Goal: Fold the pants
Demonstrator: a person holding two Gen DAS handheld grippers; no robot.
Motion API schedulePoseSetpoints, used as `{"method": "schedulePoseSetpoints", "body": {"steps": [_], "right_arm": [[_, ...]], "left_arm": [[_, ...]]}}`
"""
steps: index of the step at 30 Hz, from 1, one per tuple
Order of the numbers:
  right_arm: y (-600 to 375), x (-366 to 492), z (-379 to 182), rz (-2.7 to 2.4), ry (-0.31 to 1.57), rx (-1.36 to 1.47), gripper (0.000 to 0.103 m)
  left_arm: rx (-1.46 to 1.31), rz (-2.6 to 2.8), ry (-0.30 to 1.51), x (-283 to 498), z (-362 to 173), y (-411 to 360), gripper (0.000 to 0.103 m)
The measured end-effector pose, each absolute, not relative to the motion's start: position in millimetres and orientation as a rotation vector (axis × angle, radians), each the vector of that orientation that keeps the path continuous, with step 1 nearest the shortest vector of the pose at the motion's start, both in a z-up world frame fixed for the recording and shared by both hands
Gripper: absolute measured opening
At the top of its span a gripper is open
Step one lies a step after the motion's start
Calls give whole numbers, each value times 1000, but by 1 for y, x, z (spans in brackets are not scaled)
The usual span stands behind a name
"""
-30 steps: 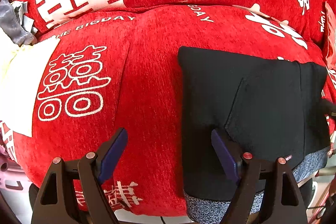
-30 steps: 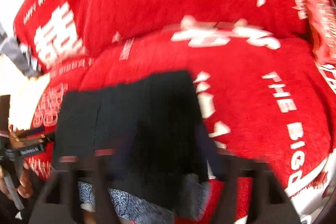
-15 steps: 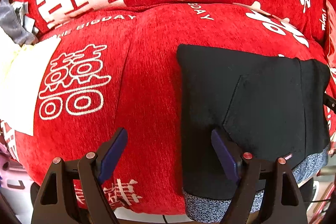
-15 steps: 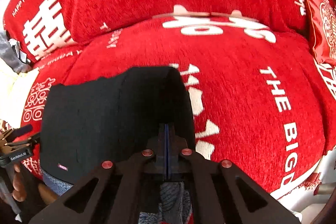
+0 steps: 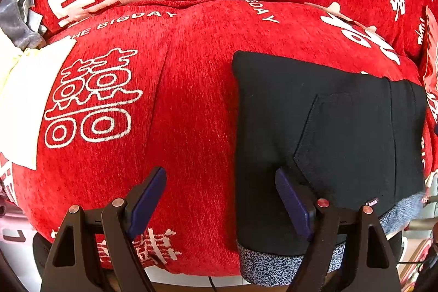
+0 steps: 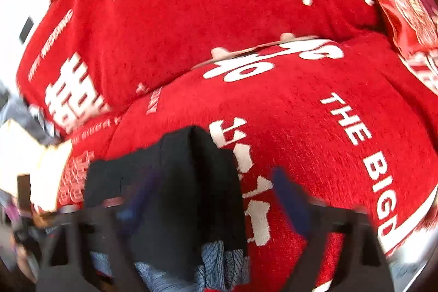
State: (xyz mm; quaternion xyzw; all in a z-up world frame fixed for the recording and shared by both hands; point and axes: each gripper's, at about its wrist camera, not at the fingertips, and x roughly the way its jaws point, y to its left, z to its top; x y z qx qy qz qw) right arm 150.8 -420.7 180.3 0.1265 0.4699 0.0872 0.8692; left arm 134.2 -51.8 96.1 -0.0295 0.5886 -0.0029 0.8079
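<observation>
Seemingly, the black fleece pants (image 5: 328, 127) are already folded compactly on the red printed sofa cushion (image 5: 191, 100), both the left hand-held gripper (image 5: 219, 199) and right hand-held gripper (image 6: 213, 199) spread apart, little being left.

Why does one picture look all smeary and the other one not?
The right wrist view is motion-blurred: the right gripper and black pants smear. The left wrist view is sharp: the left gripper and red blanket look crisp, only bulged by the fisheye lens.
</observation>
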Motion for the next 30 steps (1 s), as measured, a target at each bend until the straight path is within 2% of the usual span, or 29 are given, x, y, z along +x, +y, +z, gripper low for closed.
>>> {"method": "schedulePoseSetpoints", "body": {"steps": [8,11,12,13,18,22,23,25,26,27,29,30], "right_arm": [[-383,173,166,264,1048,194,61],[-366,184,148,277,1121,127,47],[-363,184,148,286,1117,115,22],[-362,184,152,310,1111,122,1],[-384,192,169,239,1094,146,3],[-366,190,151,219,1122,23,5],[-369,192,154,211,1114,43,7],[-376,190,158,179,1096,94,21],[-379,187,163,161,1084,102,33],[-380,185,168,151,1073,99,50],[-378,175,183,145,988,70,73],[-372,172,191,131,947,43,75]], "left_arm": [[-80,-16,1268,135,97,-48,83],[-72,-14,1265,135,97,-49,83],[-70,-14,1266,136,97,-49,83],[-68,-10,1267,137,99,-49,83],[-98,-37,1197,150,128,-55,83],[-35,-70,1243,164,115,-79,83],[-14,-71,1253,164,109,-84,83],[1,-58,1232,161,110,-88,83],[-5,-65,1223,161,114,-90,83],[-20,-79,1208,162,119,-89,83],[-35,-73,1177,168,127,-86,83],[-39,-45,1166,175,130,-84,83]]}}
